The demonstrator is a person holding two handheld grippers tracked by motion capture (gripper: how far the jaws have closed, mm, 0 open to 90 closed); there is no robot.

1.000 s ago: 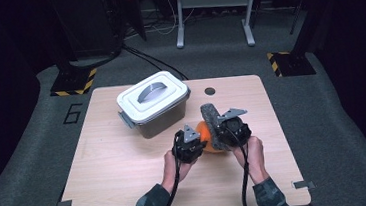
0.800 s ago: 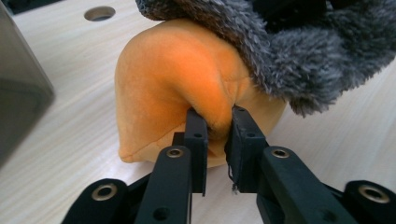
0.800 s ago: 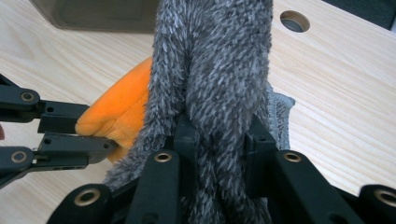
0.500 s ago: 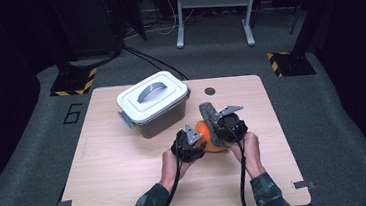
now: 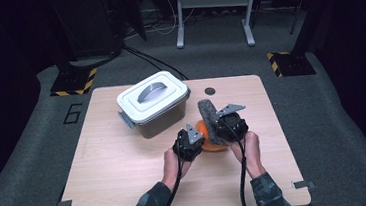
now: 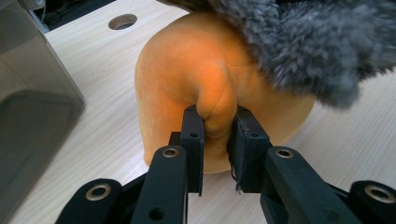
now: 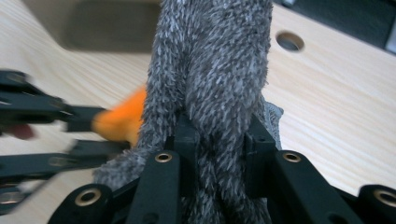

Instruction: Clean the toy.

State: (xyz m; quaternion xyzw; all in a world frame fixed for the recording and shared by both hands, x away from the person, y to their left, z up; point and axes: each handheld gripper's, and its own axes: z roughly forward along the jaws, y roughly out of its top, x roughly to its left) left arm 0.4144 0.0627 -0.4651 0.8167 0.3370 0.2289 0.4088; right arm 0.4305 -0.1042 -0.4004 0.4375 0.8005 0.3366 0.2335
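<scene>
Left gripper [image 6: 215,135] fingers just closing, pinching orange plush [image 6: 196,70] | right gripper [image 7: 219,140] fingers clamped on grey fur [image 7: 215,60] | desk [image 5: 127,178]

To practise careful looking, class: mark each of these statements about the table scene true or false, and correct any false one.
1. The left gripper pinches a fold of the orange soft piece. True.
2. The right gripper is closed on the grey fuzzy piece. True.
3. The lidded box stands open with its lid beside it. False: the white lid with its grey handle sits on the box.
4. The box stands to the right of both grippers in the high view. False: it stands up and to their left.
5. The table has a round hole near its far edge. True.
</scene>
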